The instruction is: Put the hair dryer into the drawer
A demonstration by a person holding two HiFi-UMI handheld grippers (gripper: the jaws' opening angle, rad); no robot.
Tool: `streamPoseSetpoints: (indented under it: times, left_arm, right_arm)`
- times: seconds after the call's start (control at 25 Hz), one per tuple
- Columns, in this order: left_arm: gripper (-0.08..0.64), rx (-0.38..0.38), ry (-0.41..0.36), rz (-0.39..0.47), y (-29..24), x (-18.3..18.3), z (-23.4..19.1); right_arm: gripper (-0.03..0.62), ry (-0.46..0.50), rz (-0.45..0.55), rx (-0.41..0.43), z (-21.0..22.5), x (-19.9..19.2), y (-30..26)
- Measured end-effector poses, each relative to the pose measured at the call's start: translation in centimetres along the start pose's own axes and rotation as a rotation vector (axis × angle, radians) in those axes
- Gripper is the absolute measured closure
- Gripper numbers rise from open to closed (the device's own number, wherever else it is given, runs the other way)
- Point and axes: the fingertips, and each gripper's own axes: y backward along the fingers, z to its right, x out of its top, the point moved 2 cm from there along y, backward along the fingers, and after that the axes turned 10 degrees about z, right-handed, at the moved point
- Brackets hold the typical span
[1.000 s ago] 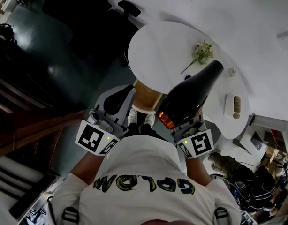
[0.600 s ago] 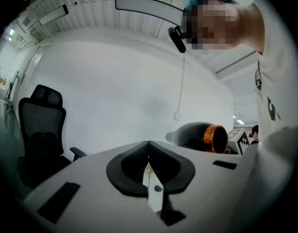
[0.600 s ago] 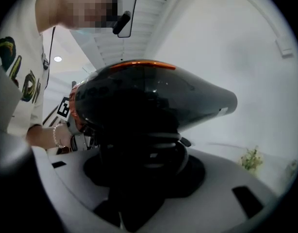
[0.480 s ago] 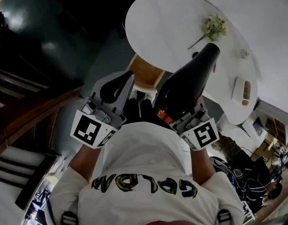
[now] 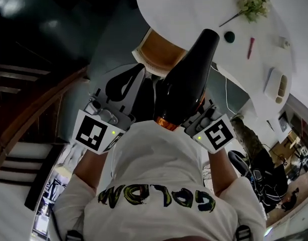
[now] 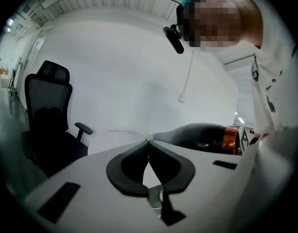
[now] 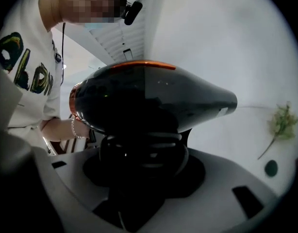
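Observation:
A black hair dryer (image 5: 186, 82) with an orange ring at its back end sits in my right gripper (image 5: 196, 112), nozzle pointing away from me. In the right gripper view its handle (image 7: 141, 154) is clamped between the jaws, under the dryer's body (image 7: 149, 96). My left gripper (image 5: 138, 73) hangs beside it on the left, shut with nothing in it; its tips (image 6: 149, 142) meet. Just beyond both grippers, an open wooden drawer (image 5: 161, 54) shows its brown inside under the white table's edge (image 5: 194, 14).
On the white round table lie a green flower sprig (image 5: 254, 3), a small dark round thing (image 5: 229, 36) and a red pen (image 5: 251, 47). A black office chair (image 6: 47, 120) stands to the left. Dark wooden steps (image 5: 28, 109) run along the left.
Both grippers have come down with the dryer still held. The drawer now lies right in front of the jaws, and the tabletop has slid toward the top of the head view.

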Motion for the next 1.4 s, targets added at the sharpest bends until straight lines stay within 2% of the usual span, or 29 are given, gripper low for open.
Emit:
streamPoseSetpoints:
  times: [0.24,0.52,0.68,0.8,0.88,1.0,1.4]
  left_arm:
    - [0.549,0.028,0.037,-0.092,0.7,-5.2,-2.4]
    - [0.549,0.023,0.076,-0.179,1.2,-10.6,-4.0]
    - [0.549,0.012,0.108,-0.238,1.8,-13.8,-5.0]
    - [0.548,0.002,0.112,-0.236,1.4,-15.7,-6.3]
    - [0.548,-0.003,0.132,-0.273,1.4,-17.2,-6.7]
    - [0.549,-0.013,0.131,-0.304,1.2,-18.7,-7.5]
    - [0.549,-0.096,0.116,-0.359,0.4,-21.7,-8.8]
  right_arm:
    - [0.354,-0.073,-0.115,0.123,-1.1,-5.5,-2.0]
    - [0.354,-0.232,-0.205,0.275,-2.0,-10.6,-3.8]
    - [0.354,-0.354,-0.281,0.321,-2.0,-13.2,-4.7]
    - [0.354,-0.38,-0.339,0.36,-1.1,-15.2,-5.7]
    - [0.354,-0.411,-0.369,0.384,-0.8,-16.5,-6.1]
    - [0.354,-0.446,-0.4,0.388,0.1,-18.2,-7.0]
    - [0.354,-0.442,-0.48,0.316,4.1,-22.2,-8.1]
